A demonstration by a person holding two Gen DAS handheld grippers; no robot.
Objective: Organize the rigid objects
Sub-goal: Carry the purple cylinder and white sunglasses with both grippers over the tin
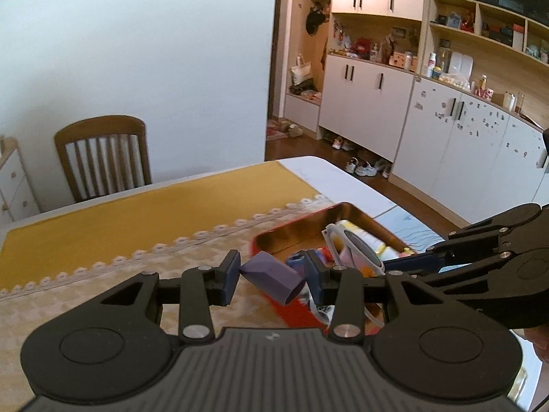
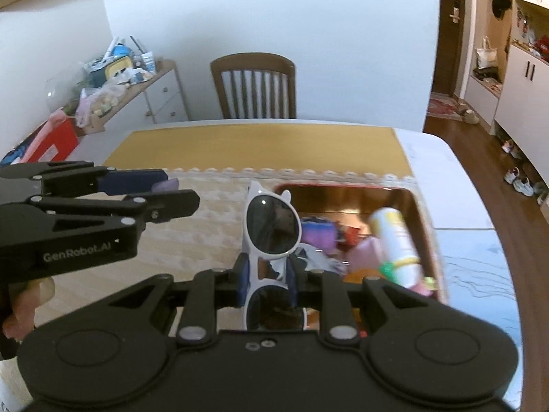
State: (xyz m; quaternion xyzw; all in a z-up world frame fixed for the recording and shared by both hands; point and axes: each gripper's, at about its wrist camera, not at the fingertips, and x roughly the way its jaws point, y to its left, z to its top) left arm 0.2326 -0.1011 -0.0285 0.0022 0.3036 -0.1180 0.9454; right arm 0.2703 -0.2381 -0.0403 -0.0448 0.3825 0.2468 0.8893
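Note:
My left gripper (image 1: 272, 276) is shut on a purple angular block (image 1: 271, 276), held above the near left corner of a red tin box (image 1: 291, 228). My right gripper (image 2: 267, 279) is shut on white-framed sunglasses (image 2: 271, 223) at their bridge, held upright over the box's (image 2: 343, 189) left side. The sunglasses also show in the left wrist view (image 1: 357, 249), with the right gripper (image 1: 411, 261) coming in from the right. The left gripper (image 2: 161, 185) appears at left in the right wrist view, the purple block (image 2: 168, 183) peeking out. The box holds several small toys and a white bottle (image 2: 394, 240).
The box sits on a cream lace-edged cloth (image 2: 206, 206) over a yellow table cover (image 2: 257, 147). A wooden chair (image 2: 254, 86) stands at the far side. White cabinets (image 1: 446, 130) and shoes line the right wall. A cluttered drawer unit (image 2: 137, 86) stands at far left.

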